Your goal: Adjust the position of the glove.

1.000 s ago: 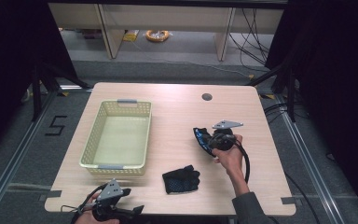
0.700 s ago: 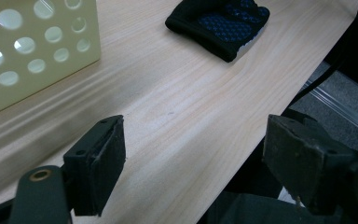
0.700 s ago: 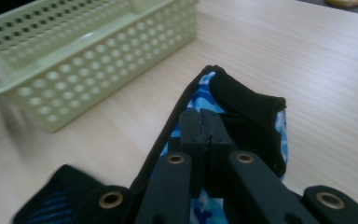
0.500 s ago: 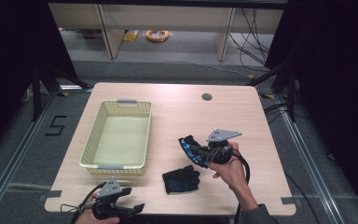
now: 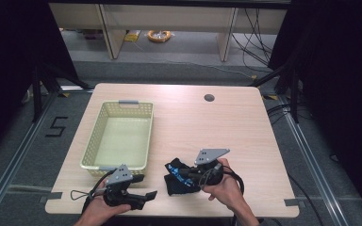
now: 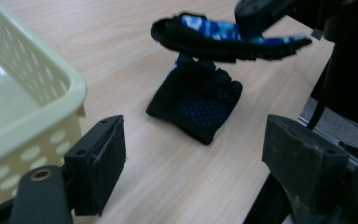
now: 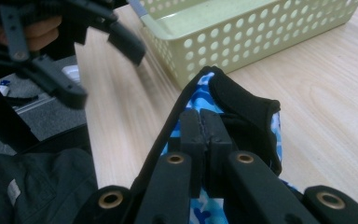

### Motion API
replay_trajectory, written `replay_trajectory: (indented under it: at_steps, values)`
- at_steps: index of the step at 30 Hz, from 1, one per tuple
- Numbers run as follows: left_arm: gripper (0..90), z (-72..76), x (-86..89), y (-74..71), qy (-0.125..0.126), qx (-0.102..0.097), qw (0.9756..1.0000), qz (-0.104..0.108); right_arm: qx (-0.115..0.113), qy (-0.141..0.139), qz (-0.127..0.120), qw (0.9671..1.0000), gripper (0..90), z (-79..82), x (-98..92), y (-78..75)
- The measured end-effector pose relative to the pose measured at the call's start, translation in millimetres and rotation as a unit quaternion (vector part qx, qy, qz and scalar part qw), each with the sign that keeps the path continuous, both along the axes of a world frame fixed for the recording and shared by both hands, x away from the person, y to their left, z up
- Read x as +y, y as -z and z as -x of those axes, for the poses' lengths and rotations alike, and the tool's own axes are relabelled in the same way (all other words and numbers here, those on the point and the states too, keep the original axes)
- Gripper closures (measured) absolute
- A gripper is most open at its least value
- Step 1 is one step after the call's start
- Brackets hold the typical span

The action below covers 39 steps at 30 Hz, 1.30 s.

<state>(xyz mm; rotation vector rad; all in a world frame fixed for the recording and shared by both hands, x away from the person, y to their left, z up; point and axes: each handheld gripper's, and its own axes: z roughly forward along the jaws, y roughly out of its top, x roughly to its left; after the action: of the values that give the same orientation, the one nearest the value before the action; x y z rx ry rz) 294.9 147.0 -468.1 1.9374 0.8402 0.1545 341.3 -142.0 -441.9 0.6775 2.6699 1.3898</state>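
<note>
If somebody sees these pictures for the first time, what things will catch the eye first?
First, the right gripper near the table's front edge, its fingers shut on a black and blue glove held above a second glove lying flat on the wood. Next, the pale yellow basket on the table's left half. The left gripper, open, waits at the front edge.

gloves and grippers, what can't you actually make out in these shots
- Held glove: right gripper view, the shut jaws cover its middle and the bottom edge cuts it off.
- Flat glove: high view, partly under the held glove and the right gripper.
- Basket: left gripper view, cut off by the left edge.
- Left gripper: high view, too small to judge its jaws.
</note>
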Motion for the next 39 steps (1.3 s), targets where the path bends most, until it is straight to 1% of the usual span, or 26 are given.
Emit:
replay_trajectory:
  at_steps: [1,2,4,5,6,7,9,12,13,16,20,22,23,24,25,26,27,28,30,31,32,34,35,37,38,39]
  values:
    - [20.9,-2.5,-0.2,-0.4,0.007,0.002,1.0000,-0.001,-0.004,0.001,0.000,1.0000,89.5,1.1,0.1,0.5]
    - [20.9,-3.7,-1.7,-0.2,0.001,0.003,1.0000,0.000,0.002,0.003,-0.001,1.0000,89.5,2.3,0.2,1.1]
    - [21.1,-6.5,-3.7,0.5,0.004,0.007,1.0000,-0.003,-0.004,-0.007,0.002,1.0000,89.5,2.7,0.6,2.8]
    - [21.2,-7.0,-6.5,1.7,-0.003,0.005,1.0000,0.002,0.004,-0.008,0.006,0.9999,89.5,4.3,1.0,3.6]
    - [21.1,-8.8,-6.9,1.5,0.007,0.009,0.9999,-0.003,-0.006,-0.016,0.010,0.9998,89.5,3.4,1.3,5.2]
    - [21.2,-9.4,-9.4,2.3,0.003,0.008,0.9999,-0.005,-0.005,-0.016,0.017,0.9997,89.4,5.1,2.3,6.7]
    - [21.5,-11.4,-13.1,4.1,0.013,0.009,0.9998,-0.011,-0.005,-0.037,0.028,0.9989,89.4,7.3,6.2,11.7]
    - [22.0,-12.1,-21.2,10.2,0.015,0.013,0.9998,-0.008,0.004,-0.048,0.047,0.9977,89.3,11.3,10.8,20.5]
    - [22.4,-12.5,-22.9,11.6,0.020,0.016,0.9995,-0.018,0.007,-0.056,0.049,0.9972,89.3,11.9,12.2,24.0]
    - [23.8,-13.9,-29.0,18.6,0.025,0.026,0.9990,-0.025,0.017,-0.065,0.056,0.9962,89.0,14.1,13.8,32.0]
    - [26.5,-16.6,-32.8,26.4,0.037,0.031,0.9981,-0.040,0.032,-0.063,0.065,0.9954,88.6,17.1,14.5,41.7]
    - [28.9,-16.5,-34.7,29.0,0.039,0.018,0.9981,-0.044,0.032,-0.068,0.068,0.9948,88.2,17.5,14.7,44.9]
    - [29.8,-16.8,-34.4,29.4,0.042,0.014,0.9976,-0.053,0.035,-0.061,0.068,0.9952,88.0,18.6,15.1,46.1]
    - [29.8,-16.9,-34.2,29.2,0.045,0.013,0.9971,-0.060,0.033,-0.060,0.070,0.9952,87.5,19.1,15.2,46.4]
    - [29.9,-15.1,-36.1,29.7,0.040,0.022,0.9979,-0.047,0.032,-0.068,0.070,0.9947,86.4,19.3,15.3,46.1]
    - [30.6,-15.5,-35.2,29.6,0.045,0.017,0.9973,-0.055,0.033,-0.067,0.068,0.9949,84.8,19.8,15.8,46.4]
    - [31.6,-15.2,-35.4,29.5,0.050,0.012,0.9974,-0.050,0.037,-0.061,0.066,0.9953,81.3,21.7,15.4,45.5]
    - [32.1,-15.4,-35.3,29.7,0.051,0.010,0.9975,-0.048,0.031,-0.062,0.062,0.9957,78.3,21.7,15.1,45.2]
    - [32.4,-14.8,-35.0,29.0,0.049,0.012,0.9976,-0.046,0.029,-0.045,0.058,0.9969,72.3,24.6,11.8,42.0]
    - [32.3,-15.2,-34.2,29.3,0.052,0.010,0.9975,-0.048,0.025,-0.029,0.056,0.9977,67.7,26.7,8.4,38.4]
    - [32.1,-14.7,-34.9,29.6,0.051,0.012,0.9977,-0.044,0.019,-0.014,0.048,0.9985,66.5,27.8,4.9,35.5]
    - [31.8,-14.8,-35.0,30.4,0.053,0.010,0.9973,-0.049,0.012,0.011,0.043,0.9989,65.3,29.6,-5.3,29.0]
    - [32.0,-13.6,-36.0,30.3,0.049,0.017,0.9975,-0.048,0.012,0.037,0.045,0.9982,65.2,31.7,-10.7,26.4]
    - [32.2,-13.2,-37.4,31.8,0.054,0.014,0.9973,-0.047,0.006,0.075,0.058,0.9955,63.9,33.7,-23.1,23.3]
    - [32.7,-13.4,-37.0,31.5,0.058,0.012,0.9966,-0.058,0.010,0.098,0.063,0.9931,63.0,35.0,-28.5,23.6]
    - [33.3,-13.2,-38.2,32.1,0.061,0.009,0.9966,-0.054,0.006,0.109,0.064,0.9920,61.8,34.6,-33.4,25.4]
